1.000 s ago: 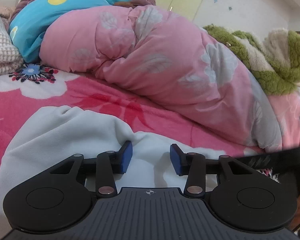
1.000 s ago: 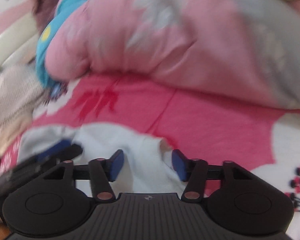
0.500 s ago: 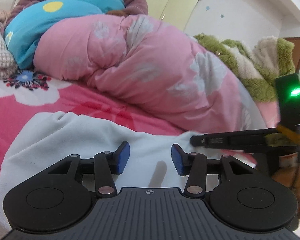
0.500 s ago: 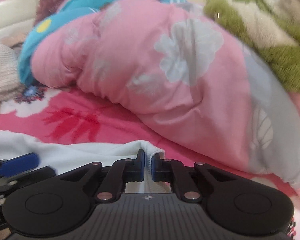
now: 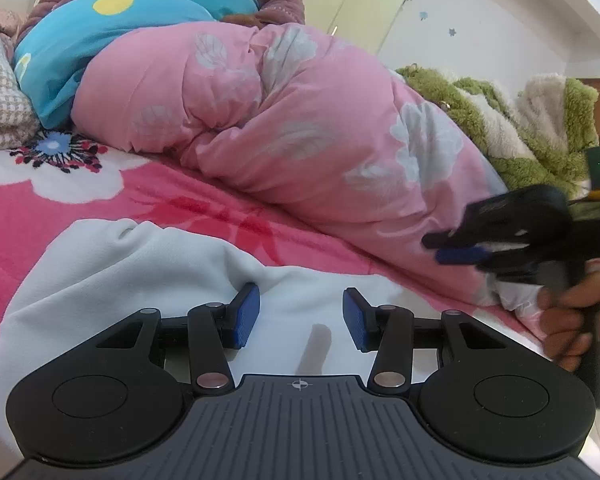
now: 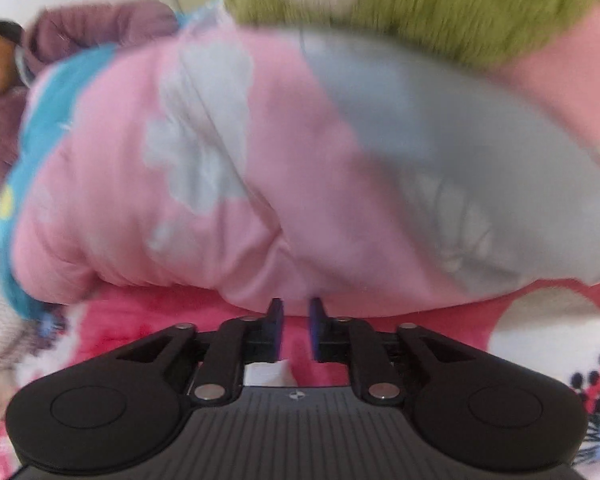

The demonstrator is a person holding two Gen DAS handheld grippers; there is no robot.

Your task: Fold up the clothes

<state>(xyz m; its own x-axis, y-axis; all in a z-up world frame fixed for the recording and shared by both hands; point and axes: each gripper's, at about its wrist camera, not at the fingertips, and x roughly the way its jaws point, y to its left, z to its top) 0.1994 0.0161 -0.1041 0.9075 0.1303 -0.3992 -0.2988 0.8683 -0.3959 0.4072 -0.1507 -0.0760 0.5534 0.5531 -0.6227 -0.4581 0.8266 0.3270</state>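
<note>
A pale white soft-knit garment (image 5: 140, 280) is shown spread on the pink floral bedsheet (image 5: 12, 208), below a rumpled pink quilt with grey flowers (image 5: 300, 128). The left gripper (image 5: 300, 316) is held low over the cloth with fingers wide, nothing between them. At 3 o'clock, the right gripper (image 5: 460, 254) appears lifted; its fingers are narrow, with white cloth seen trailing beneath, probably an edge raised for folding, though the grasp cannot be confirmed.

left gripper (image 5: 301, 316) bottom centre of frame, pads wide apart, nothing between. right gripper (image 6: 296, 330) bottom centre, blurred, pads close with narrow gap. hand (image 5: 572, 320) at right edge gripping right handle.
</note>
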